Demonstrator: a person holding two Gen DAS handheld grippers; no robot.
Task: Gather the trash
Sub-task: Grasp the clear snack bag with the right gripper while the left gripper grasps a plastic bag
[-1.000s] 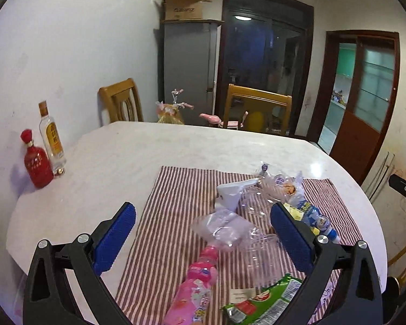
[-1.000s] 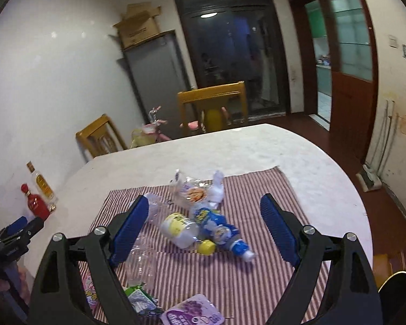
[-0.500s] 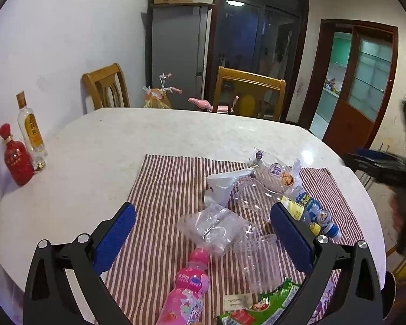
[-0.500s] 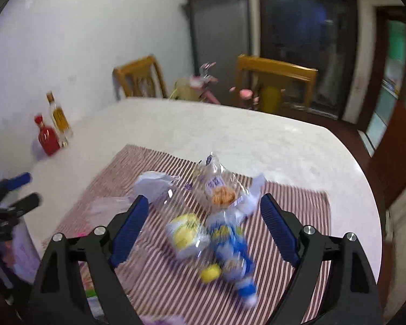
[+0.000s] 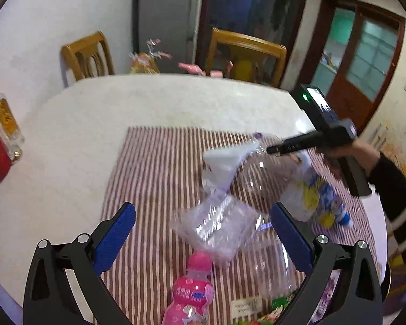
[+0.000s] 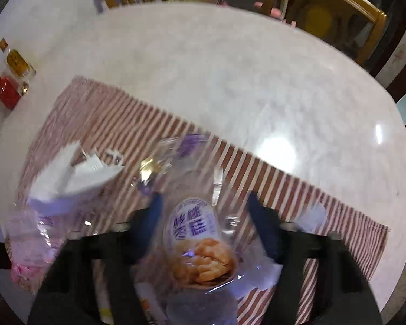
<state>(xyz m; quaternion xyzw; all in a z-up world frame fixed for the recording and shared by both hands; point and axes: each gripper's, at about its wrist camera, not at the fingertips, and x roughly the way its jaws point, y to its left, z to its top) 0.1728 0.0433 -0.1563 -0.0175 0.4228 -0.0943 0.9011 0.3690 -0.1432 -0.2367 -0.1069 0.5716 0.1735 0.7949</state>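
Right gripper (image 6: 203, 214) low over the snack wrapper (image 6: 200, 243) on the striped cloth (image 6: 138, 119), jaws just closing with the wrapper between them, whether pressing on it impossible to tell through the blur; left gripper (image 5: 203, 233) wide apart and empty, hanging above the clear plastic tray (image 5: 216, 227) and the pink bottle (image 5: 189, 295). Risk, as a judgement: thin slippery film may slide out of a fast closing, or only a corner may be pinched and the wrapper may tear or drop; may also drag the white paper (image 6: 65, 176) or the neighbouring blue and yellow bottles (image 5: 319, 203) across the tabletop (image 6: 230, 62). Right wrist view: wrapper print and jaw position, close but smeared; left wrist view: right gripper from the side with the person's hand (image 5: 346, 154), plus the tray and both bottles, not clear in the other.
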